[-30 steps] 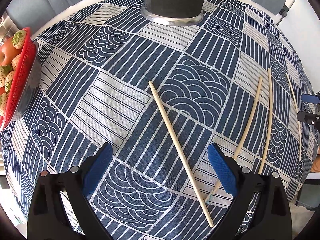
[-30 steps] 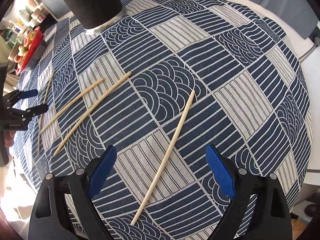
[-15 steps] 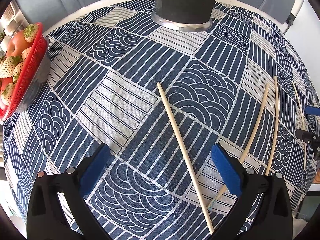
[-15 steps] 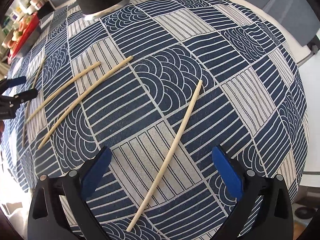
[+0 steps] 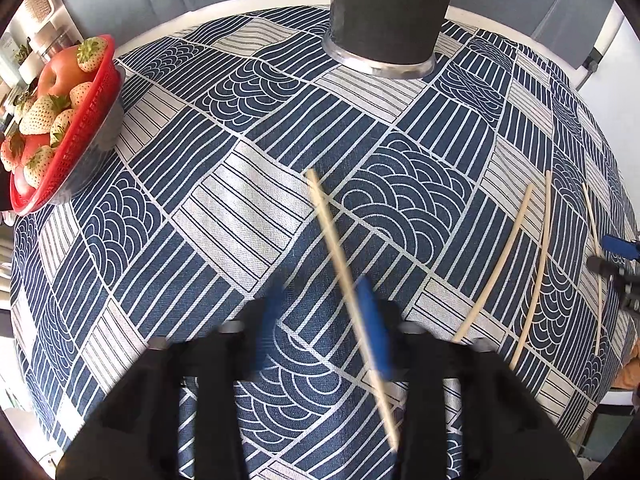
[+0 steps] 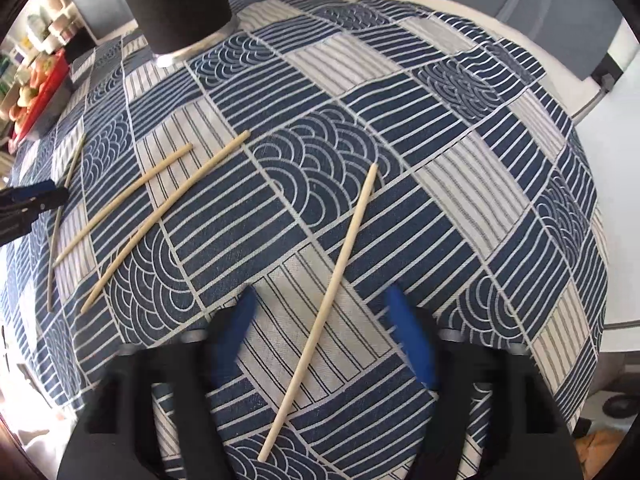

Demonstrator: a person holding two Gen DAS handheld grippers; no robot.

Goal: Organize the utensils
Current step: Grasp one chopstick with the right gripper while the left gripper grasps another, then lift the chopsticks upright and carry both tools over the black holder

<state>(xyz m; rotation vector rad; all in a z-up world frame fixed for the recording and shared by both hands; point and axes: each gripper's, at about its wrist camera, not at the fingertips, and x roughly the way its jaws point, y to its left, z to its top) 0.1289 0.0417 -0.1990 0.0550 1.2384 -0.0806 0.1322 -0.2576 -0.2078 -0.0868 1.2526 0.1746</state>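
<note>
Left-hand view, left to right.
- Red basket [image 5: 86, 120] at the table's far left edge, holding pale strawberries [image 5: 40, 112] and an apple [image 5: 60, 72].
- Blue-and-white patterned tablecloth [image 5: 240, 208], covering the round white table [image 5: 240, 4].
- Black cylinder [image 5: 388, 12] with a metal foot, upright at the far side of the cloth.
- My left tongs [image 5: 322, 320], pointing steeply down at the cloth. The blue pads were blurred and closing, with a gap between them.
- First chopstick [image 5: 332, 232], lying slantwise on the cloth. Its near half ran between those pads, close against the right-hand one. I could not tell whether that pad touched it.
- Second chopstick [image 5: 500, 260] and third chopstick [image 5: 538, 256], lying near each other on the cloth, apart from the first.
- My right tongs [image 5: 616, 256], seen only as tips at the right edge.

Right-hand view, left to right.
- My left tongs again at the left edge, then the second and third chopsticks on the cloth.
- Fourth chopstick [image 6: 352, 232], flat on the cloth, slanting from the centre towards the near edge.
- My right tongs, pointing steeply down. The blue pads were blurred and closing, one on each side of the fourth chopstick, neither pressing it.
</note>
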